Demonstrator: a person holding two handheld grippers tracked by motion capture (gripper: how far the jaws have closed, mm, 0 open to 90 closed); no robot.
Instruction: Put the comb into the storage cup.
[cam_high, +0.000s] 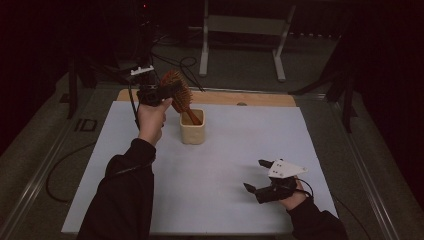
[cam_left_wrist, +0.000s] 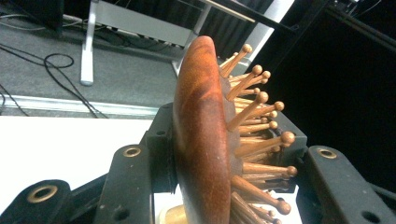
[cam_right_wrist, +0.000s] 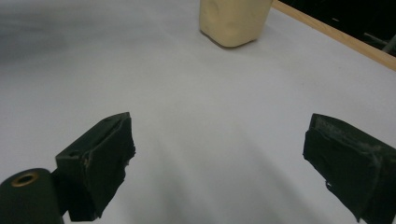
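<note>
A wooden hairbrush (cam_high: 178, 92) with peg bristles stands tilted, its handle down inside a cream cup (cam_high: 192, 129) at the back of the white mat. My left gripper (cam_high: 159, 92) is shut on the brush head; in the left gripper view the brush (cam_left_wrist: 201, 140) sits edge-on between the black jaws, its bristles pointing right. My right gripper (cam_high: 256, 176) rests open near the mat's front right, nothing between its fingers. The right gripper view looks across the bare mat to the cup (cam_right_wrist: 233, 21) far ahead.
The white mat (cam_high: 225, 170) covers a wooden table whose edge (cam_high: 250, 98) shows at the back. Beyond it stand a metal frame (cam_high: 242, 30) and cables (cam_high: 175, 60) on grey floor. Dark surroundings lie on both sides.
</note>
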